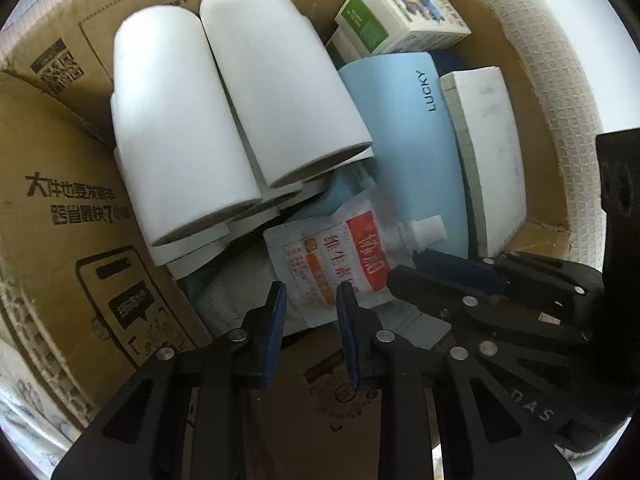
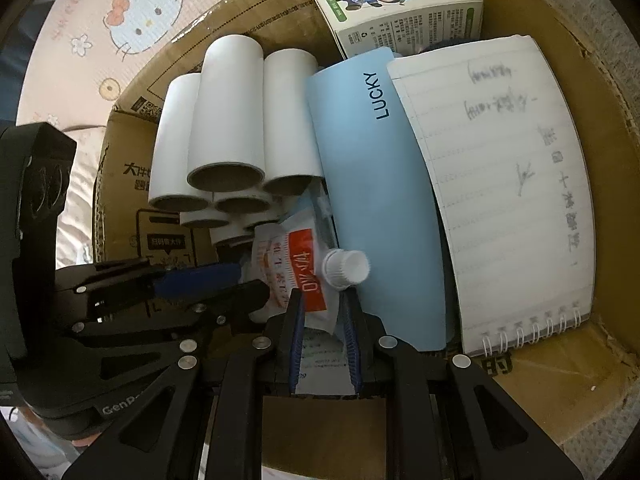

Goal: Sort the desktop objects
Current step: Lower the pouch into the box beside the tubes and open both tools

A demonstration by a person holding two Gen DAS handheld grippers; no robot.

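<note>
A cardboard box [image 1: 60, 200] holds the sorted items: several white paper rolls [image 1: 224, 112], a light blue "LUCKY" booklet [image 1: 404, 132], a spiral notebook [image 2: 500, 184], a green-and-white carton [image 1: 400, 16] and a white spout pouch with a red label [image 1: 340, 264]. My left gripper [image 1: 312, 300] hovers just above the pouch, jaws a little apart, holding nothing. My right gripper [image 2: 322, 312] has its blue pads on both sides of the pouch [image 2: 304, 276], below the white cap [image 2: 346, 268]. It also shows in the left wrist view [image 1: 440, 276].
The box wall [image 2: 608, 80] rises on the right, and its printed flap [image 1: 92, 288] on the left. A pink cartoon mat [image 2: 120, 28] lies outside the box. Rolls fill the box's left half; the booklet and notebook lean on the right.
</note>
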